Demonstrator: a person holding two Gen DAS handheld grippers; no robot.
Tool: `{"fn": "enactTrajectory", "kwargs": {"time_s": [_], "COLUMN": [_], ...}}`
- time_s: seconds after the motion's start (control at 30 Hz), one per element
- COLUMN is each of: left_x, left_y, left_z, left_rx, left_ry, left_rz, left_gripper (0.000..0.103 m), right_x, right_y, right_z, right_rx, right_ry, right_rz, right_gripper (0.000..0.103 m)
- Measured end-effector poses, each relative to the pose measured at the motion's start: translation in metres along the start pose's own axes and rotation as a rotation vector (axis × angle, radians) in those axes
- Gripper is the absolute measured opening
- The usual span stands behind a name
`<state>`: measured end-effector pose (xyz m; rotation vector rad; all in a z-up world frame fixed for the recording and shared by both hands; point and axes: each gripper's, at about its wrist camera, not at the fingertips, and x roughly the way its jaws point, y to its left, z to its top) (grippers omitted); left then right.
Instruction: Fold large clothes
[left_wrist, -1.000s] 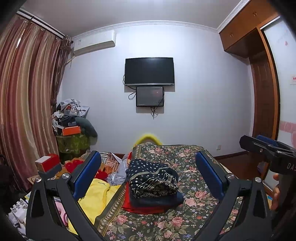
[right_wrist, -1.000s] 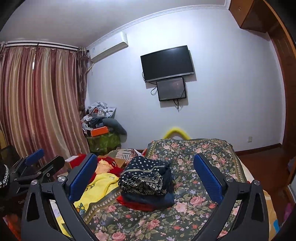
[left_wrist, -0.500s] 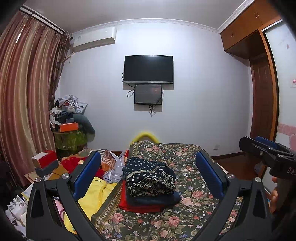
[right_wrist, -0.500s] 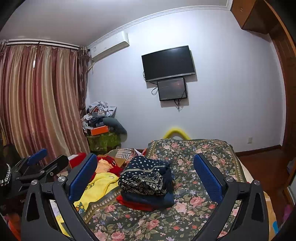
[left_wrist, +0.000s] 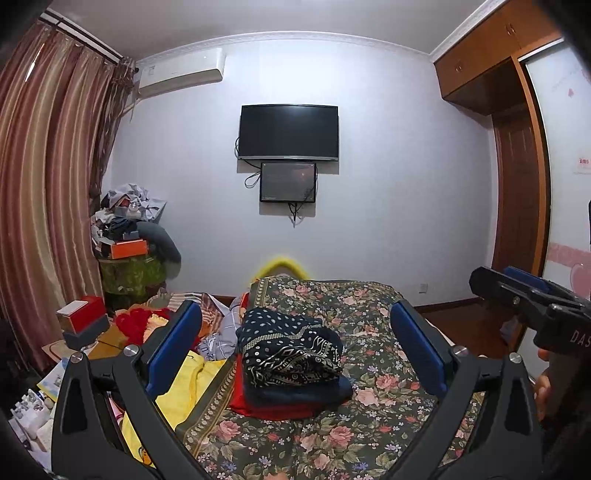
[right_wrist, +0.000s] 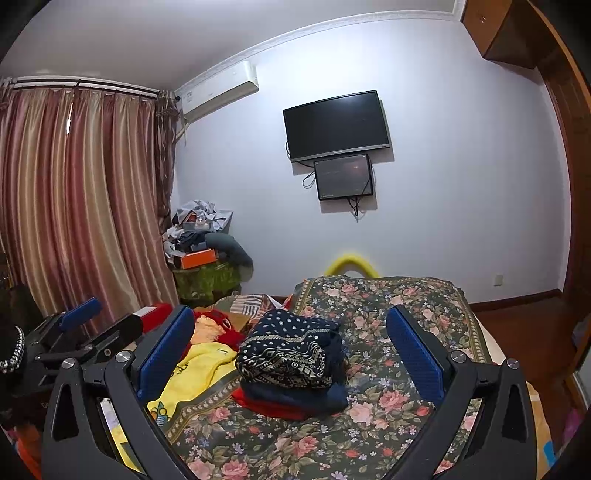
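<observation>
A stack of folded clothes (left_wrist: 291, 354) lies on the floral bedspread (left_wrist: 369, 398): a navy patterned garment on top, a dark blue one and a red one beneath. It also shows in the right wrist view (right_wrist: 288, 354). My left gripper (left_wrist: 295, 347) is open and empty, held above the bed in front of the stack. My right gripper (right_wrist: 291, 347) is open and empty too, at a like distance. The right gripper shows at the right edge of the left wrist view (left_wrist: 524, 299); the left gripper shows at the left of the right wrist view (right_wrist: 85, 328).
Unfolded clothes lie left of the bed: a yellow garment (left_wrist: 177, 391), red fabric (left_wrist: 136, 325) and striped cloth (left_wrist: 207, 302). A cluttered stand (left_wrist: 129, 266) stands by the curtain. A TV (left_wrist: 288, 133) hangs on the far wall. A wardrobe (left_wrist: 517, 177) is on the right.
Both grippers have shifted slightly; the left wrist view now sits a little higher and further back. The stack has not moved and both grippers stay open.
</observation>
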<state>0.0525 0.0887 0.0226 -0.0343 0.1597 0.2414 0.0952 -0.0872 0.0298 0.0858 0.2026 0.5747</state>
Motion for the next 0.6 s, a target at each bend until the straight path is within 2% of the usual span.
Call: {"fn": "enactTrajectory", "kwargs": {"time_s": [0.6], "left_x": [-0.0001], "left_y": [-0.0033], "left_z": [0.0013], "left_rx": [0.002], "left_ry": [0.0], "left_rz": [-0.007], "left_gripper": [0.103], "right_x": [0.0031], "right_y": [-0.0039], "right_z": [-0.001], "right_rx": [0.008], "right_ry": [0.012], "right_rz": [0.003], "right_gripper": [0.103]}}
